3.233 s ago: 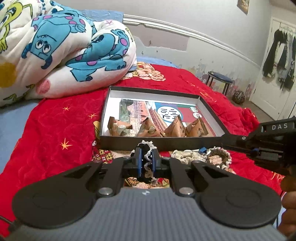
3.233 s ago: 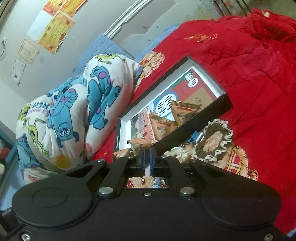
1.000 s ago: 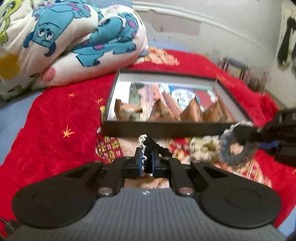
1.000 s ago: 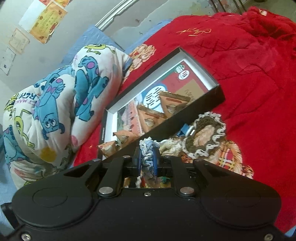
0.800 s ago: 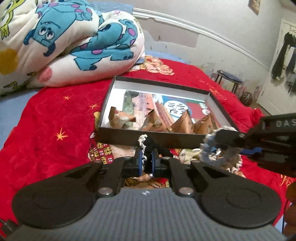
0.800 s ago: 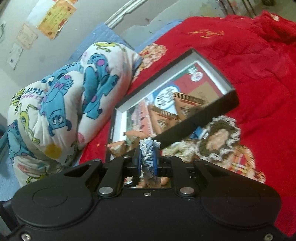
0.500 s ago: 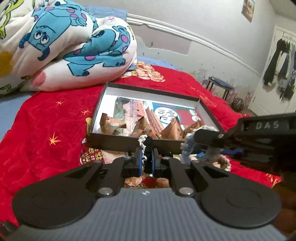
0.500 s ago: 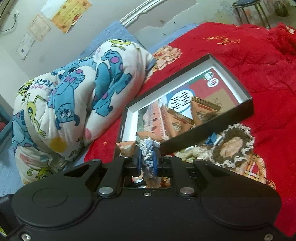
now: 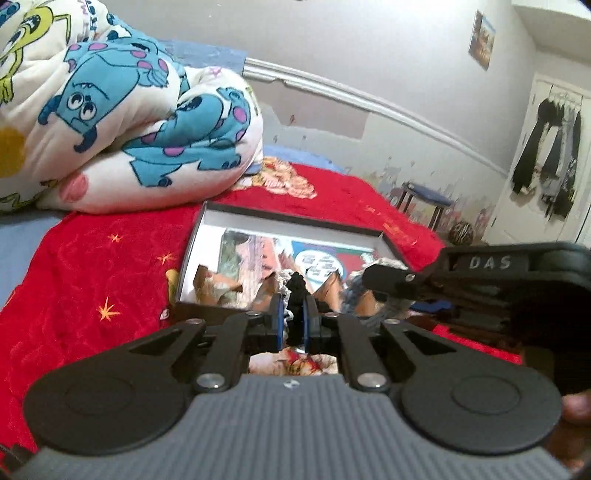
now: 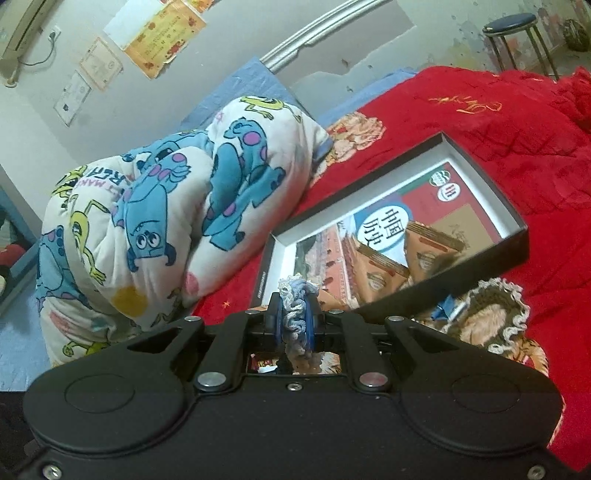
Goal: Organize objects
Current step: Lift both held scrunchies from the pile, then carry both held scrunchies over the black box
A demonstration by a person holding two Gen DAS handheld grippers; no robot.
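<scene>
My left gripper (image 9: 293,321) is shut on a black crocheted piece with a white frilled edge (image 9: 295,291), lifted just in front of the black shallow box (image 9: 291,221) on the red bedspread. My right gripper (image 10: 295,325) is shut on a blue and white frilled crocheted piece (image 10: 297,306). In the left wrist view the right gripper (image 9: 373,277) reaches in from the right over the box's near right corner. The box (image 10: 517,236) holds several brown pyramid packets (image 10: 424,247) on a printed sheet. A brown crocheted coaster with a white frill (image 10: 491,317) lies in front of the box.
A folded cartoon-print quilt (image 9: 122,110) is piled behind and left of the box. A small blue clip (image 10: 447,306) and other small pieces lie beside the brown coaster. A stool (image 10: 513,22) stands past the bed by the wall. A person's hand (image 9: 576,410) shows at the right edge.
Both grippers have risen with their crocheted pieces. The right gripper has moved left over the box's near right corner. 3.2 s ago it pinched no frilled piece.
</scene>
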